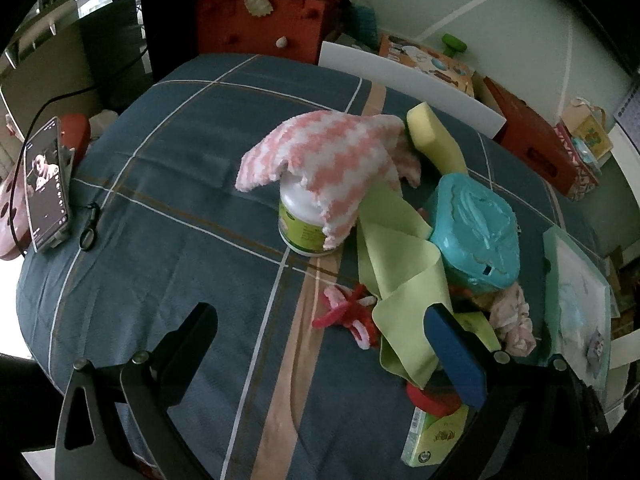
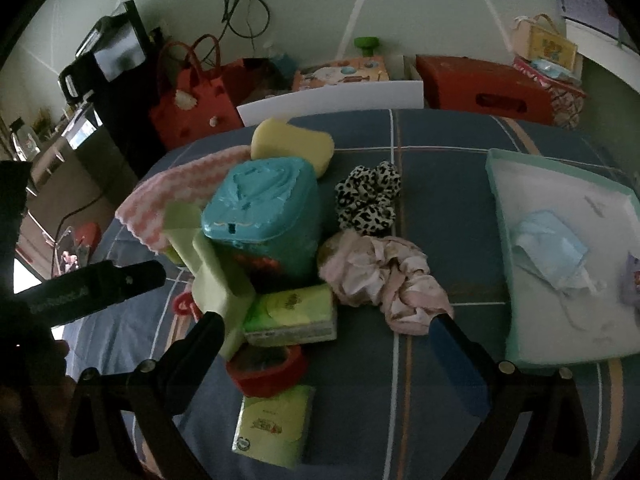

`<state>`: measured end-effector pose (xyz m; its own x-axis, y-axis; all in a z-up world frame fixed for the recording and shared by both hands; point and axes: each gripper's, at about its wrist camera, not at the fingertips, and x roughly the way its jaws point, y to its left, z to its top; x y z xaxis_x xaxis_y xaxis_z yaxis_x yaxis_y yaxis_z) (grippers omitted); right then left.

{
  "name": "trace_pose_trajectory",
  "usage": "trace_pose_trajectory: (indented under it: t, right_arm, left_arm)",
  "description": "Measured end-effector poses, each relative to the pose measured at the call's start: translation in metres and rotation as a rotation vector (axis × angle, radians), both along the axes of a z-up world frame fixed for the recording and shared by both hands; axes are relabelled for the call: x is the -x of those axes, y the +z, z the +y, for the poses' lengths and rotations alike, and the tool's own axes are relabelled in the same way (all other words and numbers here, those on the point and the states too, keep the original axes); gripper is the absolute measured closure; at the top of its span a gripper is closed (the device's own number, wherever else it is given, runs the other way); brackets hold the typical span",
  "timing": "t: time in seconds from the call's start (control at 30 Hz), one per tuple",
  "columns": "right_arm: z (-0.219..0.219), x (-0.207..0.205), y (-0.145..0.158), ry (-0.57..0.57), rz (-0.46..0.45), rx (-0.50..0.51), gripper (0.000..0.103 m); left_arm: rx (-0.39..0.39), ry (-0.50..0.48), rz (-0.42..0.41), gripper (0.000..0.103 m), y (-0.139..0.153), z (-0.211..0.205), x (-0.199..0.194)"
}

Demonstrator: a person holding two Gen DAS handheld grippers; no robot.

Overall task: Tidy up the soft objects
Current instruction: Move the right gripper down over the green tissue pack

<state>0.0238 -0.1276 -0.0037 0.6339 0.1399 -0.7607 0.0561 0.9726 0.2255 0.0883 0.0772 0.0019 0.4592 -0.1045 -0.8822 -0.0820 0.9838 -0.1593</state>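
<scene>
Softness is what decides the sorting here, and the soft things lie mostly unsorted in the middle of both frames. The pale pink scrunchie (image 2: 380, 276) lies at the centre of the right wrist view, just beside the leopard scrunchie (image 2: 368, 196) above it. The pink-and-white cloth (image 1: 320, 160) hangs over a white jar (image 1: 304, 224), and the yellow sponge (image 2: 292, 146) sits behind the teal wipes box (image 2: 264, 216). A light green band (image 1: 400, 264) winds through the pile. The mint tray (image 2: 500, 208) at the right edge holds only a blue face mask (image 2: 552, 248), so I judge the task as early, with most items left to move. The right gripper (image 2: 324, 344) is spread wide and empty near the pink scrunchie; the left gripper (image 1: 320, 328) is also spread and empty. Everything rests on a blue checked tablecloth (image 1: 168, 208). A red bag (image 1: 264, 20) stands at the upper centre of the left wrist frame and a phone (image 1: 46, 184) at the left edge.
</scene>
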Motion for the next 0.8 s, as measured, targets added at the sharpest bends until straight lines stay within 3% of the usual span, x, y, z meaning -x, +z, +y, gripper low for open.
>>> trace_pose_trajectory:
  t: [0.17,0.37,0.8]
  right_arm:
    - [0.004,0.0,-0.002,0.034,-0.001,-0.052,0.0]
    - [0.003,-0.004,-0.015,0.026,0.094,-0.077,0.0]
    - [0.031,0.005,-0.028,0.103,0.189,-0.005,0.0]
  left_arm:
    - [-0.001,-0.001,-0.009,0.0,-0.001,0.002,-0.002]
    - [0.001,0.005,-0.005,0.0,-0.006,0.001,-0.007]
    - [0.064,0.005,-0.003,0.0,-0.009,0.002,-0.005]
